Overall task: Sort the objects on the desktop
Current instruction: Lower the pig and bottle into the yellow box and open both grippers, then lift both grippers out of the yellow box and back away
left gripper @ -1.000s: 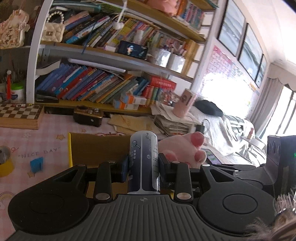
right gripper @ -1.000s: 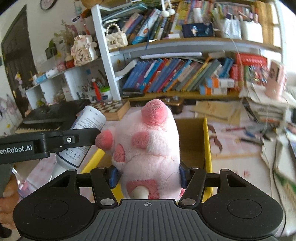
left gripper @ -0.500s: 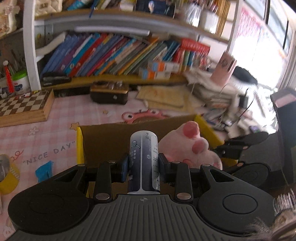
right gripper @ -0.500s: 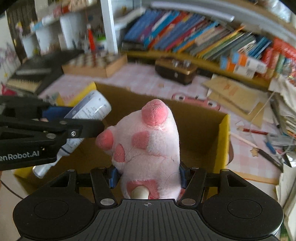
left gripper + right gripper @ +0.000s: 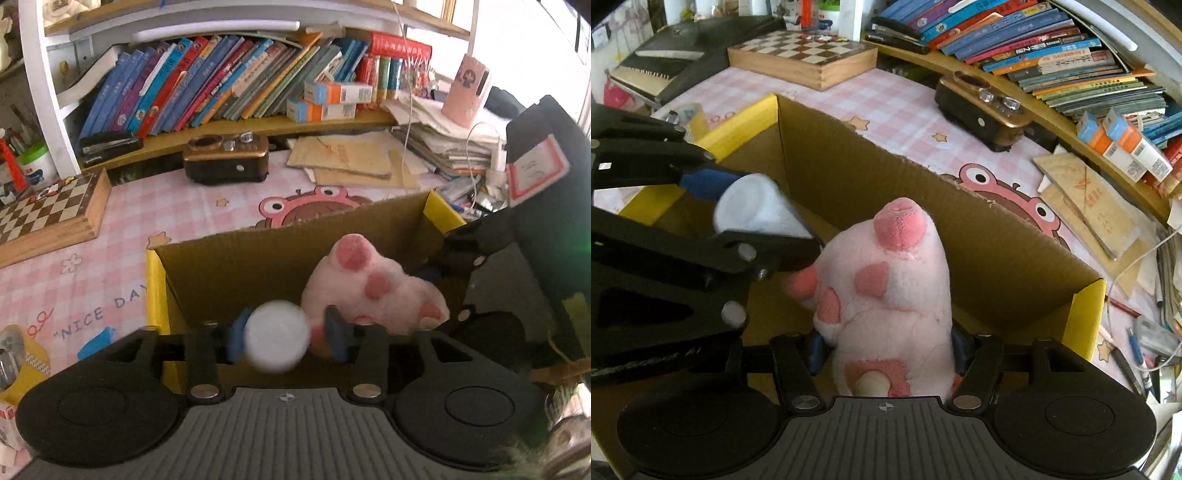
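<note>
Left wrist view
Left gripper: the blue pads stand apart on both sides of the tube; the tube is blurred, so I cannot tell if they clamp it.
Tube: at 6 o'clock, its white end toward the camera, over the box.
Plush: at 4 o'clock, inside the box opening.

Right wrist view
Right gripper: closed on the plush, which points to 12 o'clock above the box.
Tube: at 9 o'clock, between the left gripper's fingers.
Risk: both grippers are crowded near the same opening; I think the tube or a finger may knock the plush, or the tube lands outside.
</note>
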{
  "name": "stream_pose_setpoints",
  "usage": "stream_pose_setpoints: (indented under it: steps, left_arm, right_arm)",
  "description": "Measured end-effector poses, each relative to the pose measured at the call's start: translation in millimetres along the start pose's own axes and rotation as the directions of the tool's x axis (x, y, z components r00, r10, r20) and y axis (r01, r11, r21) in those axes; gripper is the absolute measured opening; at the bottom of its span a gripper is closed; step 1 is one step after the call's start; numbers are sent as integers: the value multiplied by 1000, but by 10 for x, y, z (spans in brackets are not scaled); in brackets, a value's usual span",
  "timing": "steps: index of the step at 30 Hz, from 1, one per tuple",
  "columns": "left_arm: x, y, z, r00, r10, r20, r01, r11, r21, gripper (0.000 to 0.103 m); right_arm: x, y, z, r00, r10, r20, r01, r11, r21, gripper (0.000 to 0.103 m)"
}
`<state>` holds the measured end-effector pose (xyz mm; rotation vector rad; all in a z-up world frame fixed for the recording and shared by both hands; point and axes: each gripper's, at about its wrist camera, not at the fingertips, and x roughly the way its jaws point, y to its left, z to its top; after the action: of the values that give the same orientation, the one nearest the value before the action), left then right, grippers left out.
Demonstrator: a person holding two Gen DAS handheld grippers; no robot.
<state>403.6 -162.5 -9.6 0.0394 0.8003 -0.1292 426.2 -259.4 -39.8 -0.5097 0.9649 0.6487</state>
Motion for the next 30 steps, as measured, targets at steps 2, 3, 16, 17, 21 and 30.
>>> stream_pose_setpoints:
  steps: [2, 3, 16, 17, 21, 30]
  left_arm:
    - [-42, 4, -3, 1000, 0, 16, 0, 1000, -2, 51]
    - [-70, 13, -3, 1000, 3, 29, -3, 1000, -7, 55]
    - [-802, 65, -58, 965, 2, 262, 4, 1000, -21, 86]
    - [-881, 67, -76, 960, 6, 279, 1, 1000, -25, 88]
    - [-1173, 103, -180, 941, 26, 338, -16, 999, -33, 92]
    - [-1716, 292, -581, 906, 80, 415, -34, 992, -118, 100]
  right_arm:
    - [-27, -8, 6, 1000, 1, 15, -1, 1000, 6, 73]
    - [-51, -9, 17, 1000, -5, 28, 5, 1000, 8, 80]
    - [-629, 11, -10, 971, -55, 234, 39, 997, 72, 95]
    - [-694, 28, -35, 965, -62, 256, 43, 996, 78, 95]
    - [-951, 99, -152, 928, -109, 357, 74, 991, 110, 96]
    - [-1485, 318, -494, 825, -250, 507, 139, 959, 247, 97]
